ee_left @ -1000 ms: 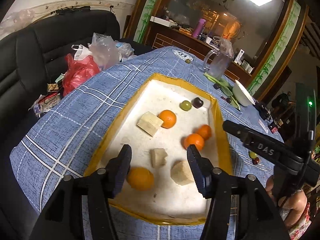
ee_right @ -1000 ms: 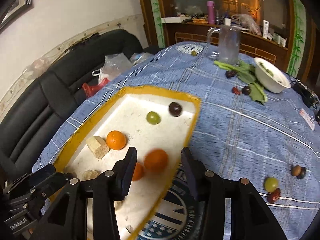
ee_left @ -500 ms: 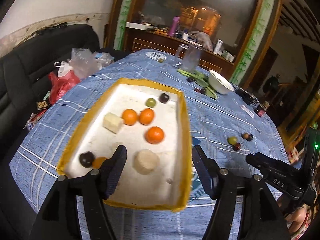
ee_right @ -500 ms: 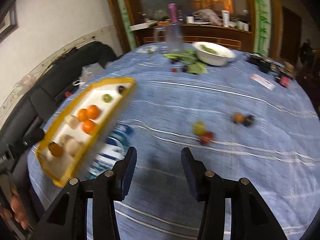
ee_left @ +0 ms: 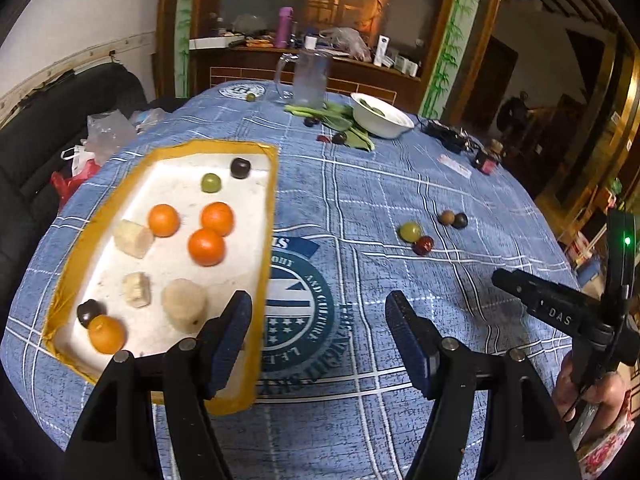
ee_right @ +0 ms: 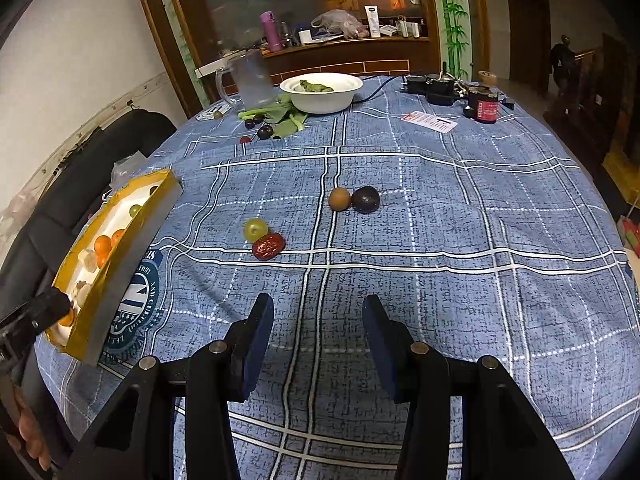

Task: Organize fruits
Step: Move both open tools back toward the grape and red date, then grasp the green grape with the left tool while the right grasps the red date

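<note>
Ahead of my right gripper [ee_right: 318, 340], mid-desk, sit the green grape [ee_right: 255, 229] and red date [ee_right: 268, 246], touching. Jaws released, empty; my left gripper [ee_left: 318, 340], also empty, is farther.

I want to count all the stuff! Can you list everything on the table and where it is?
tray: one, yellow rim, table's left
oranges: four, in tray
pale chunks: three, in tray
dark round fruit: two, in tray
green grape: one, in tray
loose fruit: four (green, red, brown, dark), mid-table
white bowl: one, far side
leafy greens: beside bowl
glass jug: one, far side
tablecloth: blue check
left claw: open, empty
right claw: open, empty
</note>
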